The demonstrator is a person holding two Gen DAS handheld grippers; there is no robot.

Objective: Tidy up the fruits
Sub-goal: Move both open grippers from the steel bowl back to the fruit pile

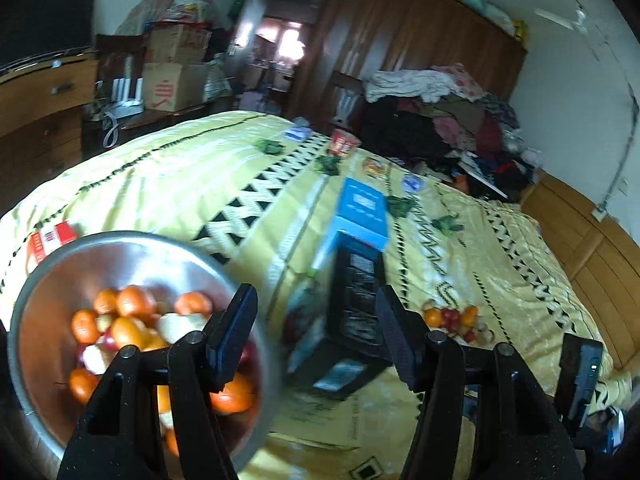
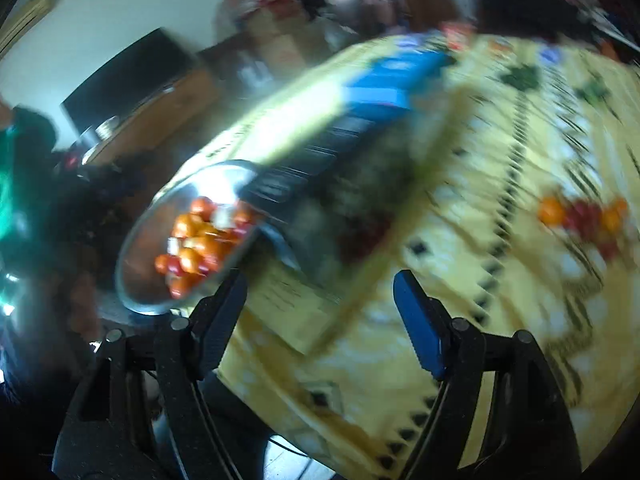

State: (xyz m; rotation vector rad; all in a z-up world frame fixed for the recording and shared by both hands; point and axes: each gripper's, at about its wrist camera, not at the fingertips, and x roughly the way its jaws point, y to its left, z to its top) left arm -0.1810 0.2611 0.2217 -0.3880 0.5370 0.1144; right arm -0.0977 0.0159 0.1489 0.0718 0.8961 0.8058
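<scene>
- You have most of the fruit in the metal bowl (image 1: 132, 320): oranges, some red pieces and a few pale ones are heaped inside it.
- A small pile of fruit (image 1: 458, 322) lies out on the bed (image 1: 200, 184), well to the right of the bowl, past the dark box with the blue lid (image 1: 358, 280) that stands beside the bowl. That pile is what you have left to gather.
- Your left gripper (image 1: 316, 336) hangs with its fingers apart and nothing between them, just right of the bowl.
- Your right gripper (image 2: 320, 320) has its fingers spread wide and empty too, below the bowl in its blurred view.
- Judging from this, you are well past halfway; the next load has to come from the loose pile.
</scene>
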